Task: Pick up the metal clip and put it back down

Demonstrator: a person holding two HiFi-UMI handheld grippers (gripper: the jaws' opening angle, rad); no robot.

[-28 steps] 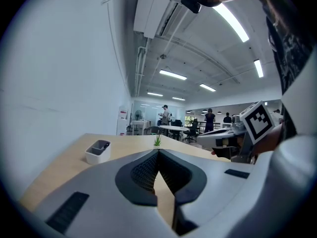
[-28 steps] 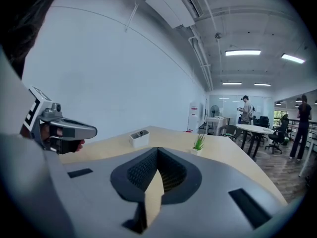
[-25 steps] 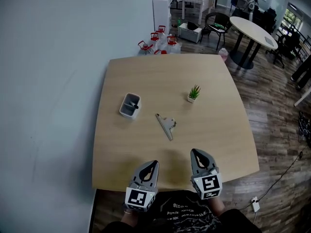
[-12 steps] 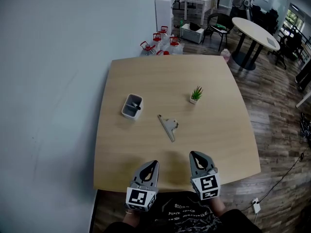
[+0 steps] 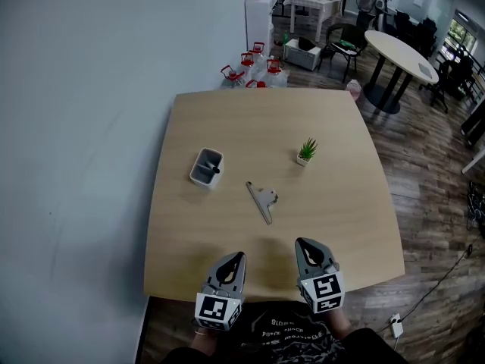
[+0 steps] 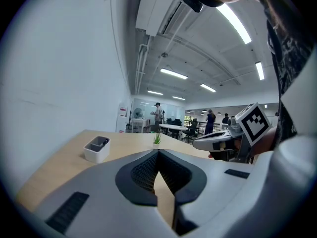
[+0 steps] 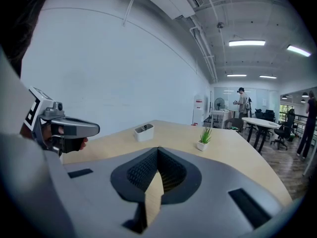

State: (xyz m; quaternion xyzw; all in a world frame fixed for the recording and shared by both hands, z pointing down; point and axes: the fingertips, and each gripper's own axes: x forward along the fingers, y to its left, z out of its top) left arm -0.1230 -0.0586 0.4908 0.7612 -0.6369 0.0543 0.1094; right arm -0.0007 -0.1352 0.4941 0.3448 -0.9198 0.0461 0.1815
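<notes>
Both grippers sit over the near edge of the wooden table (image 5: 341,226). Left gripper (image 5: 239,256) and right gripper (image 5: 301,243) are side by side, each with jaws pressed together and nothing between them. Metal clip (image 5: 261,200) lies flat mid-table, just beyond the tips, untouched. White container (image 5: 205,166) is far-left of the clip, small potted plant (image 5: 306,152) far-right, both apart from it

place: office | signs: round meeting table (image 5: 398,48), swivel chairs (image 5: 342,35), strip lights (image 7: 246,43)
</notes>
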